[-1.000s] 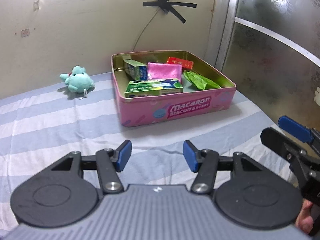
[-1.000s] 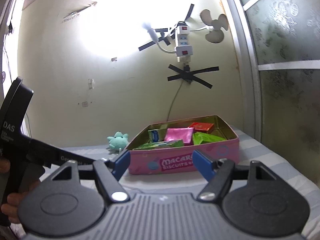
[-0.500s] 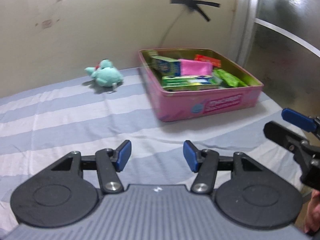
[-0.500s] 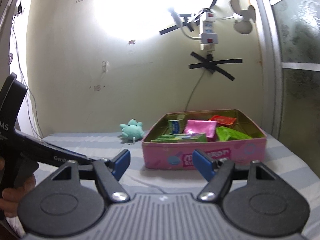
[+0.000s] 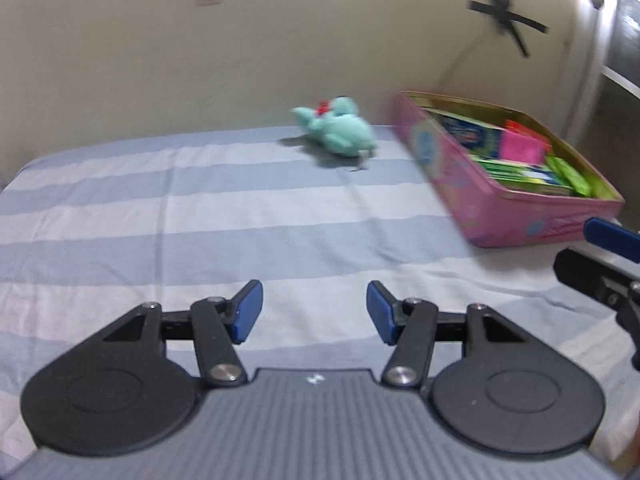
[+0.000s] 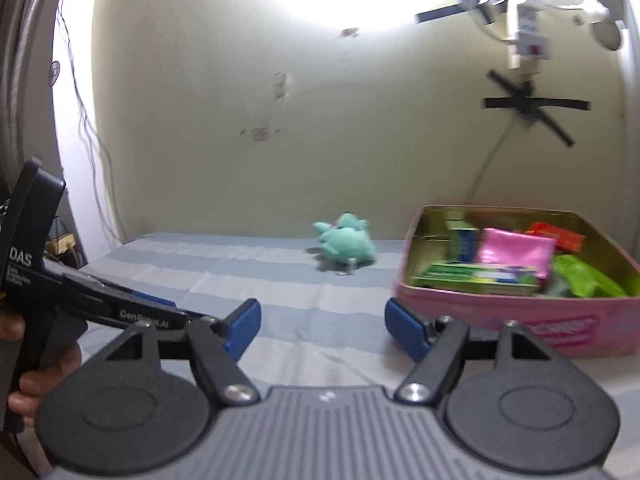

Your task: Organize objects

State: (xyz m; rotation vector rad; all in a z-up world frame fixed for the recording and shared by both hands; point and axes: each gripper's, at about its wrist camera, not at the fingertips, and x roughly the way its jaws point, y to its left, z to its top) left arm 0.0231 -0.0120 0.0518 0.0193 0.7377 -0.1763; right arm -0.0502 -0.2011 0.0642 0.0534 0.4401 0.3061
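A teal plush toy [image 5: 338,130] lies on the striped bed near the back wall; it also shows in the right wrist view [image 6: 346,242]. A pink biscuit tin [image 5: 496,208] stands to its right, holding green boxes, a pink pouch and a green packet; the tin shows in the right wrist view too [image 6: 520,316]. My left gripper [image 5: 314,312] is open and empty, low over the sheet, well short of the toy. My right gripper [image 6: 322,326] is open and empty, in front of the tin's left end.
The blue-and-white striped sheet [image 5: 200,216] covers the bed. A beige wall [image 6: 320,140] runs behind, with a power strip and taped cable [image 6: 528,92] at the right. A frosted glass panel [image 5: 624,40] borders the bed's right side.
Both views have swung left: the tin has slid to the right and the plush toy now sits nearer the centre. Both grippers stay open.
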